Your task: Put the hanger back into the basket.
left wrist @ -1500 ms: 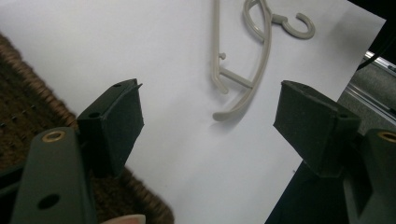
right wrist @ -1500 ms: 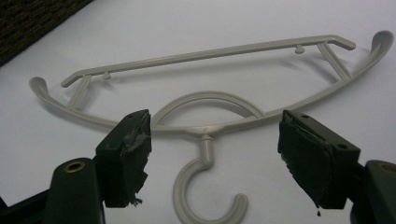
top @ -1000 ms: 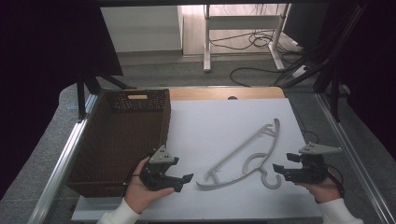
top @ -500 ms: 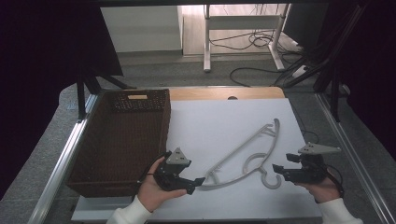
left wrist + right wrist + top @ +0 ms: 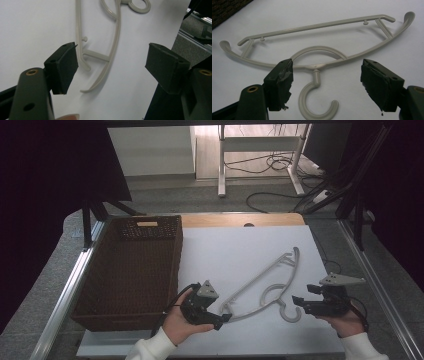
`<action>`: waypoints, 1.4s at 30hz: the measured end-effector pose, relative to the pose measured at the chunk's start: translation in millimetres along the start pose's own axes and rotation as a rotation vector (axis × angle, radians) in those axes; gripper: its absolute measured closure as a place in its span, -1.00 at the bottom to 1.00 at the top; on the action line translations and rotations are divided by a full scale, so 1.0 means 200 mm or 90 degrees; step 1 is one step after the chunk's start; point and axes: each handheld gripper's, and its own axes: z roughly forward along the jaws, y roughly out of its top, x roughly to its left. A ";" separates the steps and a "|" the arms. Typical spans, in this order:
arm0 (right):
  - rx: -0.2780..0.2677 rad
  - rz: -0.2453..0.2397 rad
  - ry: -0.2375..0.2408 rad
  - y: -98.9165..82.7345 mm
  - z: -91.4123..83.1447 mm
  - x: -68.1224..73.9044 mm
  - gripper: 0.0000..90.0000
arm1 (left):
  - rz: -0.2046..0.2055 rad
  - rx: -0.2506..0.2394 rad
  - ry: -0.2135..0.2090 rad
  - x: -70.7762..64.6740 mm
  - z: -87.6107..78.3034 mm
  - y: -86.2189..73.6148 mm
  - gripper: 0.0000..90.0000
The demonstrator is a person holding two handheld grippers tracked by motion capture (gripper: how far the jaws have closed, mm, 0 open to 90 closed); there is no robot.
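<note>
Basket (image 5: 131, 270) (wicker) holds nothing; hanger (image 5: 264, 287) lies beside it between two gaping claws, left claw (image 5: 220, 316) and right claw (image 5: 300, 302).

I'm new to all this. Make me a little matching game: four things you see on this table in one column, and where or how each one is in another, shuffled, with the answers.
Things:
1. hanger
2. basket
3. left gripper
4. right gripper

Places or states:
A. open, beside the hook
B. dark and woven, at the table's left side
C. pale, lying flat on the white sheet
D. open, at the hanger's near arm tip

Pairs: 1-C, 2-B, 3-D, 4-A
</note>
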 end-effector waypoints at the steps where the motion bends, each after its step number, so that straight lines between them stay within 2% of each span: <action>1: 0.000 0.001 0.000 0.00 0.00 0.00 -0.41 | 0.004 0.005 -0.003 0.00 0.02 0.01 -0.42; 13: 0.002 0.013 -0.008 -0.02 -0.01 -0.04 -0.41 | 0.030 0.045 -0.021 -0.03 0.22 0.09 -0.34; 19: 0.004 0.021 -0.013 -0.03 -0.02 -0.06 -0.41 | 0.033 0.053 -0.031 -0.02 0.31 0.12 -0.31; 22: 0.004 0.022 -0.014 -0.03 -0.02 -0.06 -0.41 | 0.028 0.050 -0.037 -0.02 0.34 0.13 -0.30; 27: 0.007 0.026 -0.013 -0.03 -0.01 -0.07 -0.41 | 0.049 0.073 -0.041 -0.02 0.39 0.15 -0.29; 28: 0.007 0.026 -0.013 -0.03 -0.01 -0.07 -0.41 | 0.042 0.070 -0.041 -0.03 0.41 0.15 -0.28; 37: 0.009 0.027 -0.013 -0.04 -0.01 -0.07 -0.41 | 0.048 0.084 -0.042 -0.05 0.50 0.18 -0.21; 39: 0.012 0.026 -0.014 -0.04 -0.01 -0.07 -0.41 | 0.054 0.098 -0.041 -0.05 0.53 0.19 -0.16; 42: 0.012 0.026 -0.014 -0.04 0.00 -0.07 -0.41 | 0.056 0.103 -0.043 -0.06 0.55 0.19 -0.13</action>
